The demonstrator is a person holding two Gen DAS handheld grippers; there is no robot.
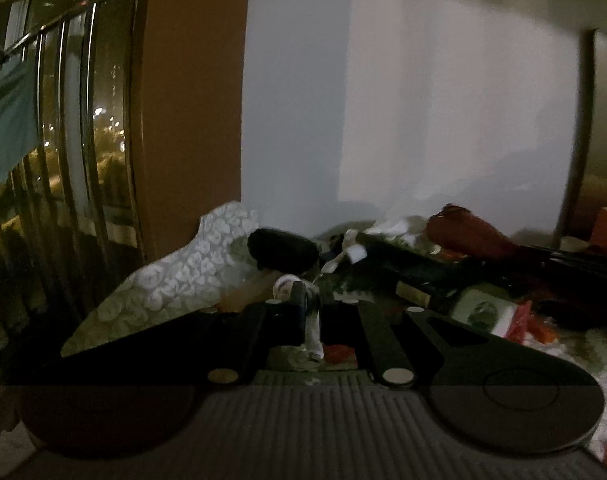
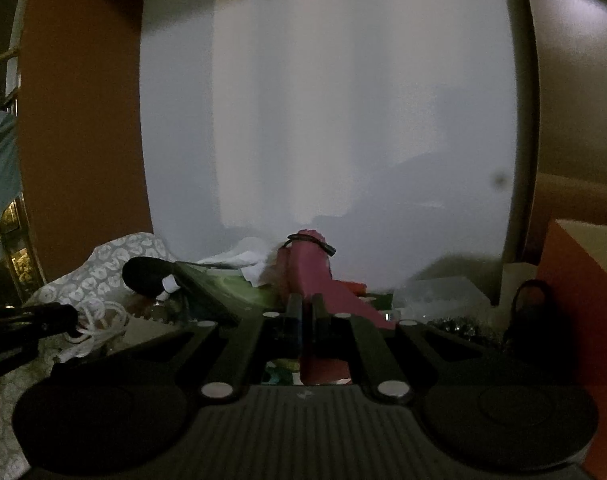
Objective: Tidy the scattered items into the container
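My left gripper (image 1: 309, 300) holds a cord (image 1: 313, 332). A pillow (image 1: 175, 280) lies to its left. Behind it all stands the wall (image 1: 423, 100). A box (image 2: 583, 280) sits right.

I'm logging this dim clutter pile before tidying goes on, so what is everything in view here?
patterned pillow: one, grey-white floral, left of the pile.
black oval object: one, black, beside the pillow; too dark to identify.
white cord: one bundle, white, below the pillow; a strand sits in the left gripper.
pink cloth item: one, pink-red, centre of the pile, in the right gripper.
orange box: one, orange, far right.
black bag: one, black, beside the orange box.
window: one, dark with city lights, far left.
left gripper: one, black, shut on the cord.
right gripper: one, black, shut on the pink item.
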